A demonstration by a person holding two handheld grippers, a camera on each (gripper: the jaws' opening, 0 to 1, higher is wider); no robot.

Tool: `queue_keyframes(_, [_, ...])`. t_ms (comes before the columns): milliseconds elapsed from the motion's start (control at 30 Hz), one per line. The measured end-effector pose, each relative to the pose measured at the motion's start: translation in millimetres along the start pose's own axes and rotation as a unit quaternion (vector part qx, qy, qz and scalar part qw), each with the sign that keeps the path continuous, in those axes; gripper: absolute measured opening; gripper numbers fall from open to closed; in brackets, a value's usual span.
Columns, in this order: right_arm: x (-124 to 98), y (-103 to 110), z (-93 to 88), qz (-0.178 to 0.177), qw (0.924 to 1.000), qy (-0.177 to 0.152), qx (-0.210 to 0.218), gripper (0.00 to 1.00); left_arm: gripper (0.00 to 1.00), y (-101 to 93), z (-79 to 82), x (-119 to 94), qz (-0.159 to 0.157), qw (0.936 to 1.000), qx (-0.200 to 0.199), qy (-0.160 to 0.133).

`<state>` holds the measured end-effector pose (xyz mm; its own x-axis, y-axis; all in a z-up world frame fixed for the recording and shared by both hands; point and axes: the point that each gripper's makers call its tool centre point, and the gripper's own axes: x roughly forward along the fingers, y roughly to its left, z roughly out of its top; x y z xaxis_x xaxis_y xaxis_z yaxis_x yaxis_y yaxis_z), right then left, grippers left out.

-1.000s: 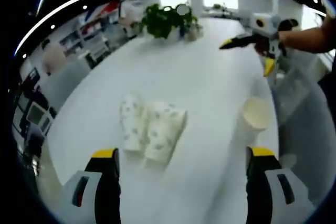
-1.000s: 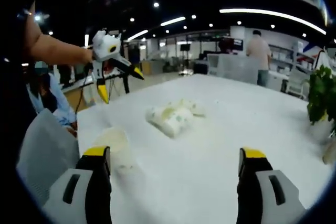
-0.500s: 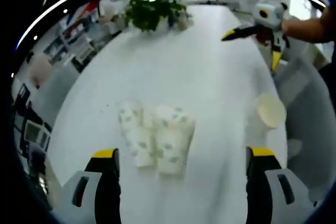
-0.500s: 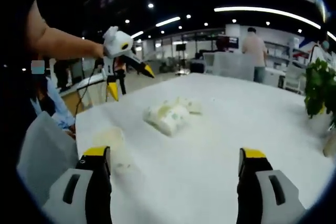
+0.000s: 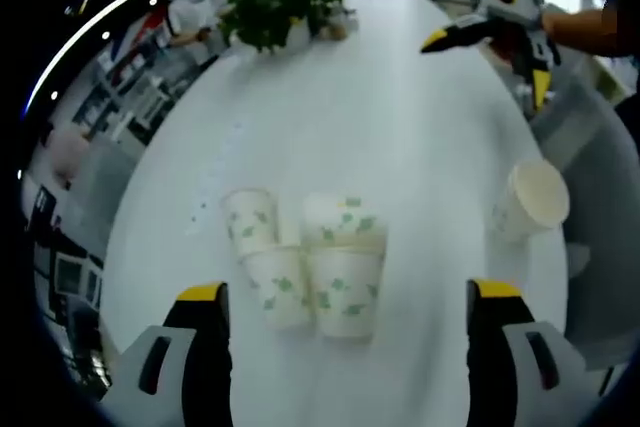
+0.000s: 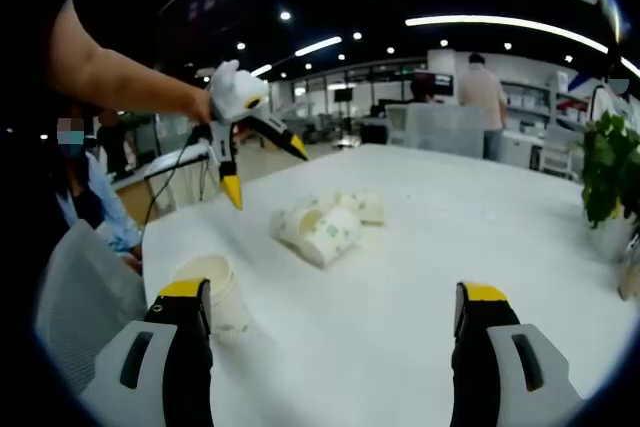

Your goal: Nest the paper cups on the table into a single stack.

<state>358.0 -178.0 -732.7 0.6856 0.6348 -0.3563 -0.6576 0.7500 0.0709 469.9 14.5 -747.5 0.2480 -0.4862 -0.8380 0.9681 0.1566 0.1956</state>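
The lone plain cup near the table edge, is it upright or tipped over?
Upright. The plain cup stands on its base with its open mouth up, apart from the patterned cups, which lie on their sides on the table.

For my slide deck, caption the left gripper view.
Open left gripper above clustered leaf-print paper cups; a lone cup sits apart.
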Motion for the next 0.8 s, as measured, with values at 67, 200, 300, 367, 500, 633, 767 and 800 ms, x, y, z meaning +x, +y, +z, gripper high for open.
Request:
queue_keyframes(67, [-0.6,0.0,-1.3,-0.001,1.0000,0.001,0.002,1.00,0.96,1.6,-1.4,1.5,0.003,1.0000,0.001,0.000])
queue_keyframes(200, [-1.2,0.5,-4.3,-0.002,1.0000,0.003,0.005,1.00,0.93,4.4,-4.8,4.8,0.007,1.0000,0.002,-0.003])
queue_keyframes(300, [-0.9,1.6,-4.8,-0.001,1.0000,0.002,0.006,1.00,0.91,4.7,-9.1,7.7,0.008,1.0000,0.004,0.000])
queue_keyframes(367, [-1.0,1.9,-5.7,-0.003,1.0000,0.002,0.008,1.00,0.90,4.5,-11.3,9.4,0.008,1.0000,0.004,0.000])
queue_keyframes(500, [-1.7,1.5,-6.5,-0.003,0.9999,0.001,0.011,1.00,0.89,4.0,-13.9,12.3,0.007,1.0000,0.004,0.000])
queue_keyframes(633, [-3.2,0.9,-7.3,-0.004,0.9999,0.003,0.011,1.00,0.87,2.3,-16.4,15.2,0.006,1.0000,0.004,0.000])
queue_keyframes(767, [-4.1,-0.6,-5.8,-0.007,0.9999,0.001,0.010,1.00,0.85,1.1,-21.3,18.4,0.002,1.0000,0.004,0.003])
queue_keyframes(800, [-4.1,-0.6,-5.6,-0.007,0.9999,0.001,0.010,1.00,0.85,0.2,-22.6,18.8,0.002,1.0000,0.004,0.005])
